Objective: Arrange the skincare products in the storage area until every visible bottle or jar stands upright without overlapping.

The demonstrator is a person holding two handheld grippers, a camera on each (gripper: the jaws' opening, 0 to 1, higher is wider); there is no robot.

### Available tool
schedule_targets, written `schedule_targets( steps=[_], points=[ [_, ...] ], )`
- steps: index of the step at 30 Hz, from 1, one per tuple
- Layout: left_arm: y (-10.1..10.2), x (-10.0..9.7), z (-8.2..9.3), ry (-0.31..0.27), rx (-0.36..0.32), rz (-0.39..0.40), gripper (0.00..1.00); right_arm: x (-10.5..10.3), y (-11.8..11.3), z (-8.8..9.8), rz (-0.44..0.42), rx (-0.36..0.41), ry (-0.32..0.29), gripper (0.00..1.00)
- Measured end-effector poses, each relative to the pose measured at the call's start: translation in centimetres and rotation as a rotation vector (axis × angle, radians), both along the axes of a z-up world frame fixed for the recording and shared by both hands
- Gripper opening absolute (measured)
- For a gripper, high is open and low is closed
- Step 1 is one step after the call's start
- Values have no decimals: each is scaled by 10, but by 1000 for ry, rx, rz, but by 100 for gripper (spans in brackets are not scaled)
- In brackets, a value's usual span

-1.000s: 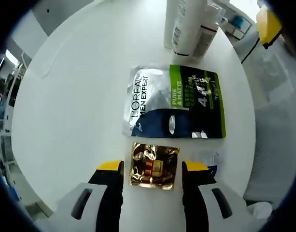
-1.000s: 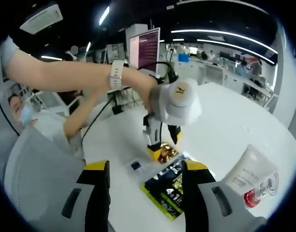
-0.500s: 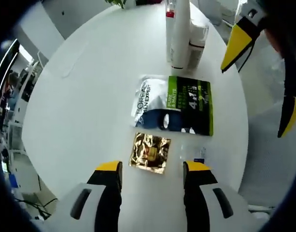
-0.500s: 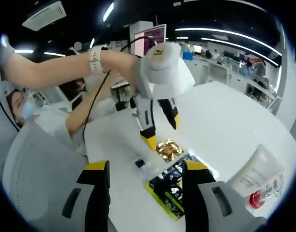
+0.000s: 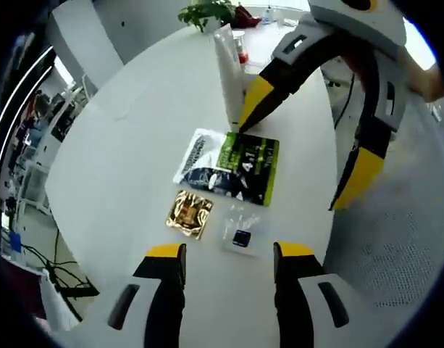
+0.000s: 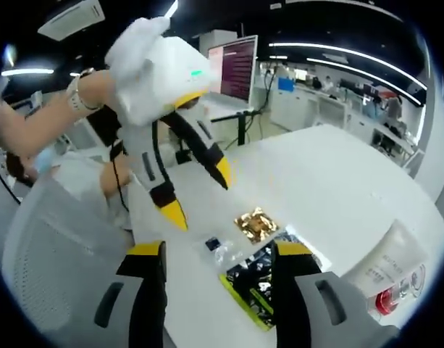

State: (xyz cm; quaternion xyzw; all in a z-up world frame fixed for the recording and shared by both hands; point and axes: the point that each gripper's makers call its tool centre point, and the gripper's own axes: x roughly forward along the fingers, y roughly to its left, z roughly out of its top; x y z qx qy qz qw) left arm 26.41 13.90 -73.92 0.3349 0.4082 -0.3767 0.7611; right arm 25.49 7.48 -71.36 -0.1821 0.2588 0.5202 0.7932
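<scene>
grippers have both moved since a second ago: the left gripper (image 5: 225,262), then low with the gold sachet (image 5: 190,213) between its jaws, is now lifted, wide open and empty. right gripper (image 6: 220,263), also open and empty, has come above the green-and-silver sachet (image 5: 229,167). the gold sachet lies just beside that sachet, a small clear packet (image 5: 242,230) next to it, a white tube (image 5: 229,75) standing behind it. so nothing is gripped yet. the sachet reads "4", the rest is blurred.

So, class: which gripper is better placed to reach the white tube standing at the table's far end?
Right gripper, probably: its open jaws hang beside the white tube, while the left gripper hangs farther off.
</scene>
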Motion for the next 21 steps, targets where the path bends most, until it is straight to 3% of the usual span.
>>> schedule_targets(
  steps=[1,3,5,8,13,15,18,21],
  points=[
    [-3,-5,2,-30,-8,23,47,-1,1,-1,3,-4,-4,57],
    [-6,-15,3,-32,-56,66,42,-4,2,-1,22,-16,-34,54],
    [-10,-21,6,-50,-123,116,43,-7,4,-1,28,-12,-32,51],
    [-11,-32,12,-94,-158,175,41,-9,5,-3,38,-13,-30,49],
    [-17,-47,31,-203,-276,259,42,-10,5,-7,46,-27,-33,47],
    [-20,-49,36,-246,-337,304,42,-11,6,-8,54,-31,-35,46],
    [-18,-52,33,-280,-361,352,42,-13,7,-11,62,-40,-29,46],
    [-26,-51,35,-291,-464,391,42,-15,6,-11,73,-49,-41,45]
  ],
)
